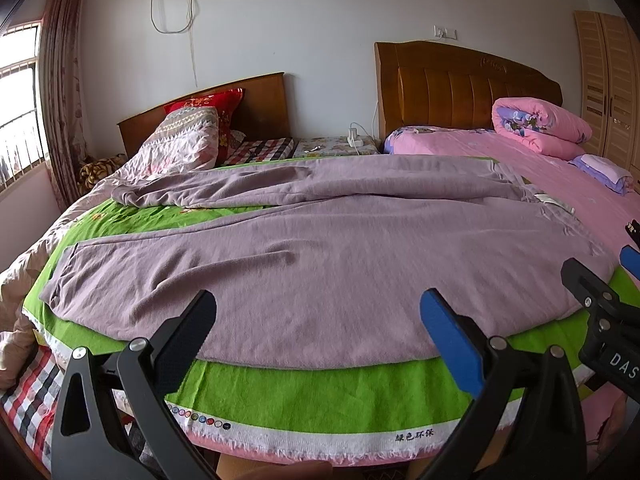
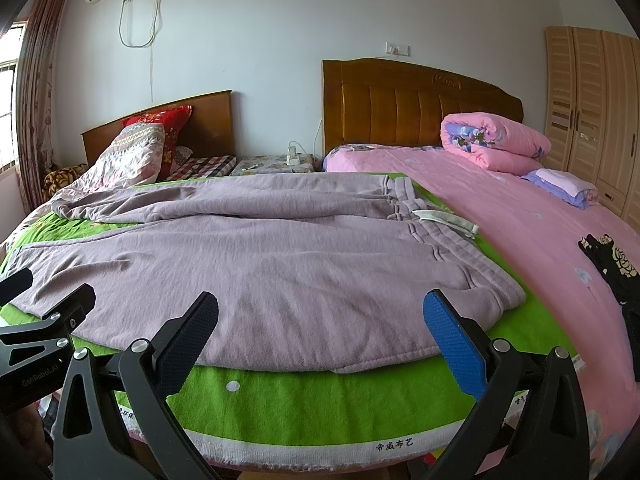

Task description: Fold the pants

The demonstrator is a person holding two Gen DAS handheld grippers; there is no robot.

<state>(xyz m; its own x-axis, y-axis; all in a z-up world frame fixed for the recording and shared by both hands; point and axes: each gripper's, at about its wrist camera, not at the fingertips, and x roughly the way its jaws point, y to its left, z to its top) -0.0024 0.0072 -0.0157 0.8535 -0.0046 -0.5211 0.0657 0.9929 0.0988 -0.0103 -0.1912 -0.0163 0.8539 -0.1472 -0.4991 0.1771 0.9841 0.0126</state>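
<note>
Mauve sweatpants [image 1: 320,256] [image 2: 280,256] lie spread on a green cloth [image 1: 320,396] [image 2: 320,412] over the bed, waistband to the right, legs running left. The far leg is rumpled and lies at an angle. My left gripper [image 1: 320,312] hovers open over the near hem of the pants, nothing between its fingers. My right gripper [image 2: 320,312] is open too, above the near edge by the waist end. Each gripper shows at the edge of the other's view: the right gripper [image 1: 600,292] at the right, the left gripper [image 2: 44,312] at the left.
A pink bed sheet [image 2: 540,248] lies to the right with a rolled pink quilt [image 2: 492,144] and a black patterned cloth [image 2: 608,268]. A patterned quilt [image 1: 180,144] and red pillow sit at the far left. Wooden headboards and a wardrobe [image 2: 592,104] stand behind.
</note>
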